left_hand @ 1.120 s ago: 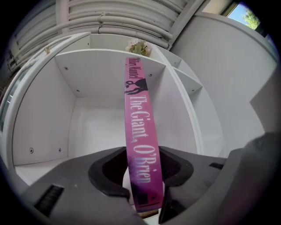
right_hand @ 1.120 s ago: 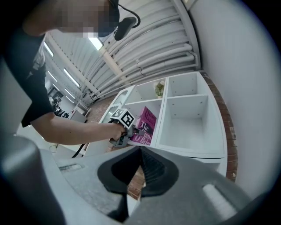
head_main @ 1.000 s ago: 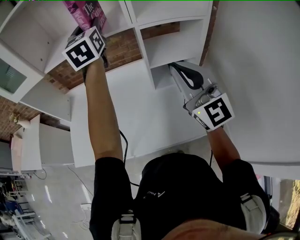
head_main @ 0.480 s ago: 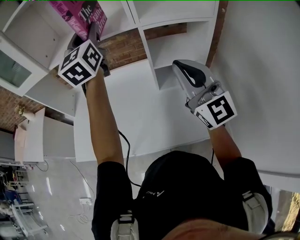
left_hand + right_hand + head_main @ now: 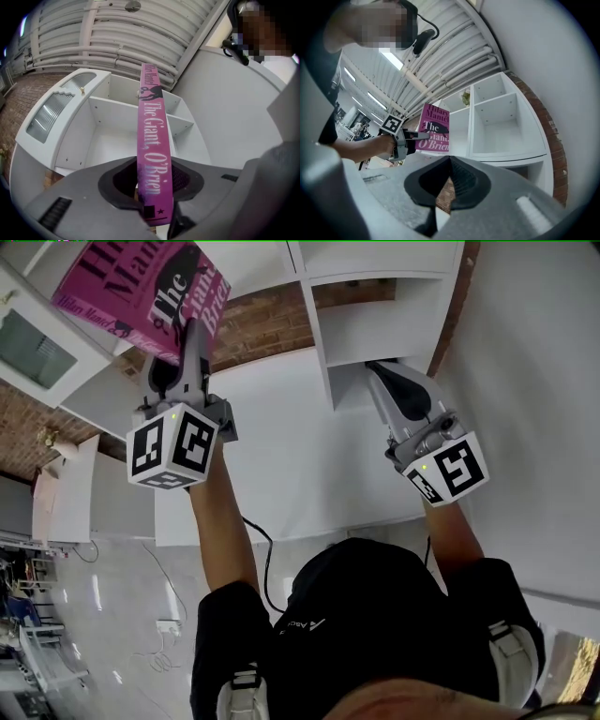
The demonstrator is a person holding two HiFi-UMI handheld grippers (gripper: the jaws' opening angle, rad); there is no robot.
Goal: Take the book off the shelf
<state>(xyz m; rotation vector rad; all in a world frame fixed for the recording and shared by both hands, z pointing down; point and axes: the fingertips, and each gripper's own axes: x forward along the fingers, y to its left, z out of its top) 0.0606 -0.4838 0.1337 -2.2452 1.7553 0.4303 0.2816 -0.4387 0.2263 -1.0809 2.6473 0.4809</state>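
since half a second ago my left gripper (image 5: 190,334) has drawn back toward me, and far more of the magenta paperback book (image 5: 136,287) shows. it is out of the white cubby shelf (image 5: 375,329), held in the air in front of it. the gripper pinches the book's lower end, spine facing its camera. my right gripper (image 5: 392,381) stays pressed together by a lower cubby. a small greenish thing (image 5: 465,97) sits in one upper cubby.
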